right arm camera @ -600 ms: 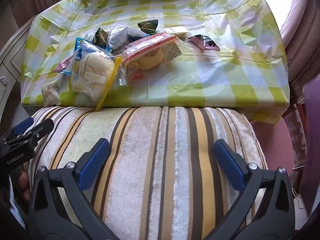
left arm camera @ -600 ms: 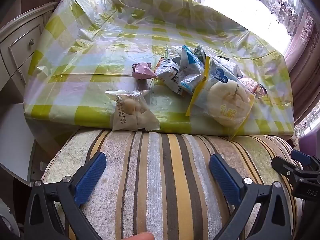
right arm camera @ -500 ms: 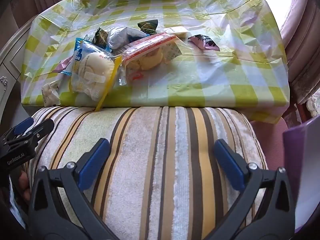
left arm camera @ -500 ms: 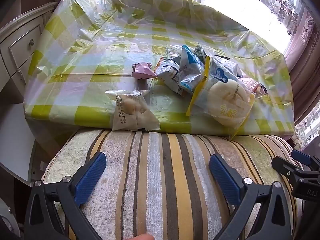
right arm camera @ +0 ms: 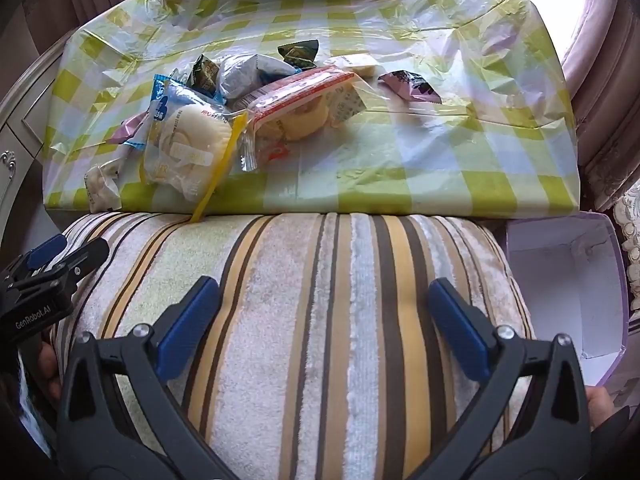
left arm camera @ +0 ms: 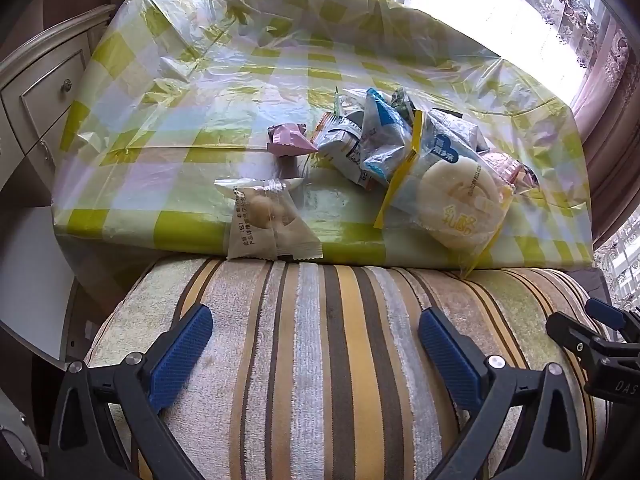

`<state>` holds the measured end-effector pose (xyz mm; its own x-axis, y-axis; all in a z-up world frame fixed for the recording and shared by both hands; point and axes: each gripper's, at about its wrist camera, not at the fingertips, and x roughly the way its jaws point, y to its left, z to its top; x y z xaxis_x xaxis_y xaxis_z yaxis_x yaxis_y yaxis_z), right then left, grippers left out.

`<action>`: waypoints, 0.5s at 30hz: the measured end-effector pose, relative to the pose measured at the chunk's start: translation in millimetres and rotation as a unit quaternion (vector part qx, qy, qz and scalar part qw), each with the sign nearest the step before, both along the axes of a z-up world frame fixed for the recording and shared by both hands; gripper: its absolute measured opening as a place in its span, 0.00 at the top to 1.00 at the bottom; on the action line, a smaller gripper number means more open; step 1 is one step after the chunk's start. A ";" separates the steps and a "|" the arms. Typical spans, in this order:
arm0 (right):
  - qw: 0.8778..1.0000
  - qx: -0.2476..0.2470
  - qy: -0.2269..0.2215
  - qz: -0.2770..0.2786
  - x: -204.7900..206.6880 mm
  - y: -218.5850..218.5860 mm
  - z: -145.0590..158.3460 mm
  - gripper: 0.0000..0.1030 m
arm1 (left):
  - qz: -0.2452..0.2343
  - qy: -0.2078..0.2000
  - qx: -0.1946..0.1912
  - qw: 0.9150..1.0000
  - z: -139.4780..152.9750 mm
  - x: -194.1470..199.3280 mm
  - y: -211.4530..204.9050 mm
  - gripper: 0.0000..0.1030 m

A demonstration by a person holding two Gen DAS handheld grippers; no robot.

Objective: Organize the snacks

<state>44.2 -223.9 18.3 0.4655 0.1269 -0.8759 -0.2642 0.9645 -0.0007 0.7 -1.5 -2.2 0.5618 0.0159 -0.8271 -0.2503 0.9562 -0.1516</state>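
Both grippers' fingers [left arm camera: 176,356] wide apart, empty.

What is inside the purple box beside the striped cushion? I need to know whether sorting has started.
The purple box shows only bare white walls and floor, no snacks. Its nearest corner is cut off by the right gripper.

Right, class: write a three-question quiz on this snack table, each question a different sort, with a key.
1. True or false: the left tongs hold a snack.
2. Which packet lies nearest the table's front edge in the left view: A the nut packet, B the pink packet, C the bun?
3. Fill in: at the right of the right view stands an open, empty purple ____.

Key: 1 false; 2 A; 3 box.
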 end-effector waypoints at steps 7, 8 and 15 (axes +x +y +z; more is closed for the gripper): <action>1.000 0.000 0.000 0.000 0.2 -0.7 -0.1 0.00 | 0.002 0.007 0.012 1.000 -0.1 0.0 -1.9 0.00; 1.000 -0.001 0.000 0.000 0.1 -0.1 0.0 0.00 | 0.001 0.009 0.015 1.000 0.8 1.3 -3.4 0.00; 1.000 0.001 -0.001 0.001 -0.4 -0.3 0.7 0.00 | 0.007 0.014 0.014 1.000 1.1 -2.0 -1.5 0.00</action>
<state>43.9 -224.2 19.0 0.4675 0.1286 -0.8746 -0.2654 0.9642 -0.0001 -1.2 -3.0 -1.1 0.5373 0.0475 -0.8420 -0.2683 0.9562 -0.1173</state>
